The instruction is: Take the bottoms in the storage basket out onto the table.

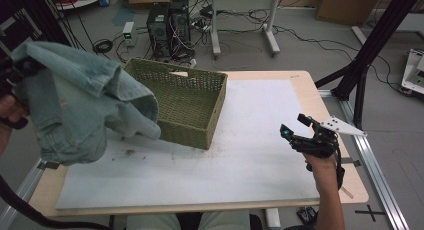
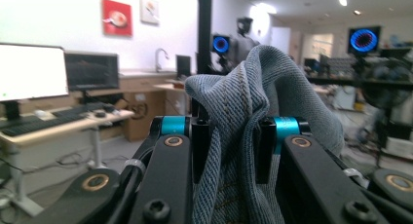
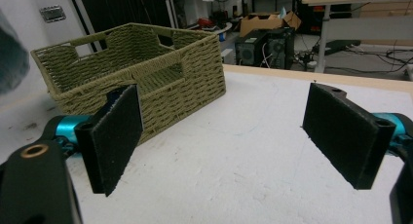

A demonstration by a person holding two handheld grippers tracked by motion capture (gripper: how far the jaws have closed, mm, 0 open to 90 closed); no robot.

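High view: left tool (image 1: 17,72) clenches bunched denim jeans (image 1: 80,105), hanging above the desk (image 1: 260,140) just left of the wicker basket (image 1: 200,107); right tool (image 1: 300,127), released, waits well apart.

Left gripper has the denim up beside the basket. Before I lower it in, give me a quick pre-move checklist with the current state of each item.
1. Grip on the denim garment: ok. The left gripper has a fold pinched between its pads.
2. Green woven basket upright with open top: ok.
3. Basket interior free of other items: ok as far as the right gripper view shows its floor; the near corner is hidden.
4. Garment over the basket opening: not ok. It hangs at the basket's left, only its edge over the near-left corner.
5. Right gripper out of the way: ok. Jaws open, nothing between them, over the white mat right of the basket.
6. Hanging cloth clear of the rim: cannot tell.
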